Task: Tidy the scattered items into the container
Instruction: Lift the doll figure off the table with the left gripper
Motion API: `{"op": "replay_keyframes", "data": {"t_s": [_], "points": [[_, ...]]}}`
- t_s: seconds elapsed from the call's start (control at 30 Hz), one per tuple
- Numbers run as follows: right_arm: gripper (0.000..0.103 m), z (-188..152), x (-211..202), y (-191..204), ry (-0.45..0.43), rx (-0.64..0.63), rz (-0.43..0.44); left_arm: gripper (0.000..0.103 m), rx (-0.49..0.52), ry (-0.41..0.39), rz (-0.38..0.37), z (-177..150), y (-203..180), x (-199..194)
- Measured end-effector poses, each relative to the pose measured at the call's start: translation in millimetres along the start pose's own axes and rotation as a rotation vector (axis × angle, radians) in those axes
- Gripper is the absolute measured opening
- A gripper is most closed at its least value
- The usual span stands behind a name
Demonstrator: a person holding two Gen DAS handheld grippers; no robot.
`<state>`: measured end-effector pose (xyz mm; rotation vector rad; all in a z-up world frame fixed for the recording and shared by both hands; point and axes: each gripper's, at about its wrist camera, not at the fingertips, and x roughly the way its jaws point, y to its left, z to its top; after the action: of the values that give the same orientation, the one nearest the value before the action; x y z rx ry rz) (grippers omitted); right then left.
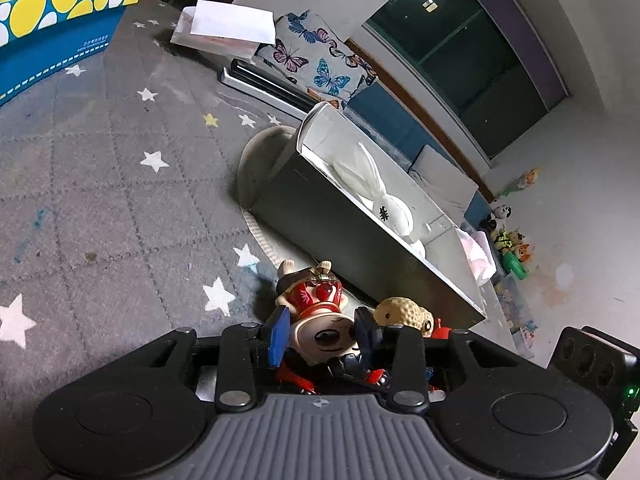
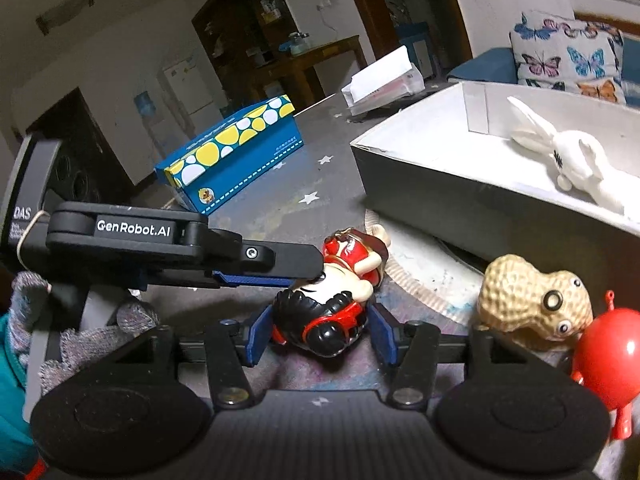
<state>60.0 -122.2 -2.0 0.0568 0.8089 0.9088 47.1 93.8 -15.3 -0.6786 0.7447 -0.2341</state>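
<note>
A cartoon figurine in a red outfit with black hair [image 1: 320, 312] [image 2: 340, 284] lies on the grey star mat. My left gripper [image 1: 323, 334] is shut on the figurine's head; its arm [image 2: 168, 246] shows from the side in the right wrist view. My right gripper [image 2: 320, 334] has its blue pads on both sides of the black hair, touching or nearly so. The grey box with a white inside [image 1: 340, 220] [image 2: 420, 184] holds a white plush rabbit [image 1: 380, 192] [image 2: 576, 160]. A peanut toy [image 1: 404, 314] [image 2: 532, 300] and a red ball figure [image 2: 612, 356] lie to the right.
A blue and yellow tissue box [image 1: 52, 16] [image 2: 236, 156] stands on the mat. A white paper holder [image 1: 224, 32] [image 2: 380, 80] sits at the mat's far edge. A butterfly cushion [image 1: 316, 56] [image 2: 568, 56] lies behind the box. A round paper plate [image 1: 256, 168] lies under the box.
</note>
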Motion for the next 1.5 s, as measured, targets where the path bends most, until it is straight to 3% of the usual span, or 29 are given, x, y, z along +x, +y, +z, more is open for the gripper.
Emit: {"op": "replay_keyframes", "data": {"t_s": [0.3, 0.8, 1.3, 1.5], "points": [[0.057, 6, 5, -4, -0.006, 0.089, 0.014, 0.041, 0.024, 0.001, 0.010, -1, -1, 1], [0.059, 5, 14, 0, 0.005, 0.106, 0.000, 0.044, 0.019, -0.010, 0.025, -2, -2, 3], [0.058, 1, 6, 8, -0.001, 0.044, -0.022, 0.046, -0.024, 0.028, 0.002, -2, 0, 8], [0.058, 6, -9, 12, -0.036, 0.012, -0.033, 0.046, -0.016, 0.007, -0.023, 2, -14, 0]]}}
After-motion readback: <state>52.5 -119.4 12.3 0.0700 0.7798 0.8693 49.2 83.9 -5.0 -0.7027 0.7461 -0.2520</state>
